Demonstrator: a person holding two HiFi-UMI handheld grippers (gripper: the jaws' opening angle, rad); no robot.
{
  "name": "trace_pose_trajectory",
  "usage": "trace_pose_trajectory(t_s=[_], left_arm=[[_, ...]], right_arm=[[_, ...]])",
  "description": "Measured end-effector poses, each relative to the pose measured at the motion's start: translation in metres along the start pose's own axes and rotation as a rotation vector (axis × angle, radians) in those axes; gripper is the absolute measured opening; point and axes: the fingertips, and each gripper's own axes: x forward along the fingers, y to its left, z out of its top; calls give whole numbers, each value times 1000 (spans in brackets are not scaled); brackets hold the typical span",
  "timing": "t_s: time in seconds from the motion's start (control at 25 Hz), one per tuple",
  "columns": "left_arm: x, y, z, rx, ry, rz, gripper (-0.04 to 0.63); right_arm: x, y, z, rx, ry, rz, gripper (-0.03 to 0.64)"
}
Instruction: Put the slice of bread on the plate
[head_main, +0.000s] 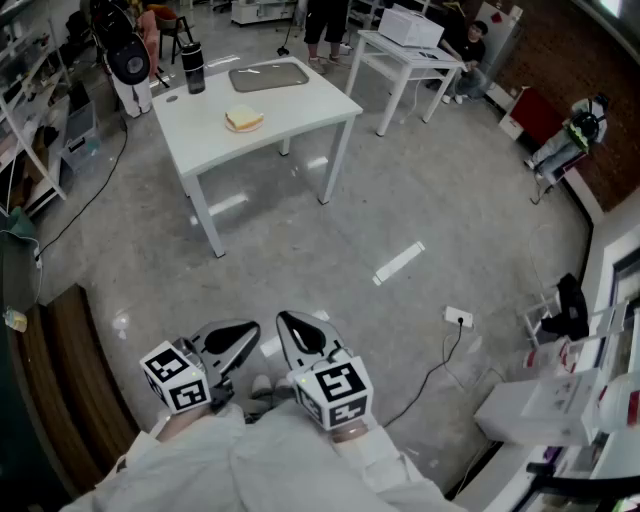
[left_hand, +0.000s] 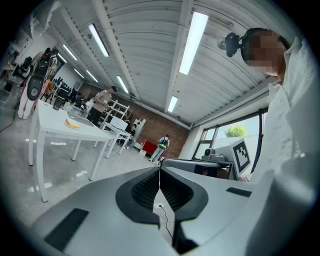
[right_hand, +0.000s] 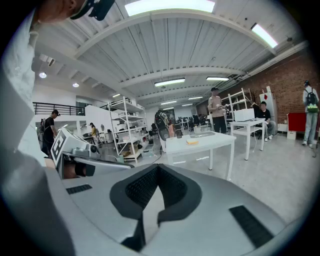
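Slice of bread (head_main: 244, 119) on table (head_main: 300, 105); left gripper (head_main: 245, 332), right gripper (head_main: 292, 328) both clenched, empty, well apart from it.

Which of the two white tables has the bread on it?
The nearer table: the bread lies there with a grey tray and a black bottle. The farther table holds a white box.

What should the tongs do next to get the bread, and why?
Probably the person should step closer to the white table first. The slice of bread lies on it, far off from both tongs and well out of reach. The left tongs and right tongs are shut with nothing between them, so they would likely need opening on the way.
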Motion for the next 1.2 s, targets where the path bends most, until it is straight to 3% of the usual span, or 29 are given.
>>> trace_pose_trajectory(t_s=[0.36,0.8,0.96,1.2], left_arm=[[6,-6,0,47,43,-9,11],[17,-9,-7,28,45,-14,10],[26,-7,-10,12,42,-10,10],[44,-9,-14,50,61,15,10]], right_arm=[[-2,-2,5,-8,2,2,14],[-6,-7,3,-1,-12,18,14],[-5,-14,-8,27,19,34,15],[-10,-19,-21,31,52,62,14]])
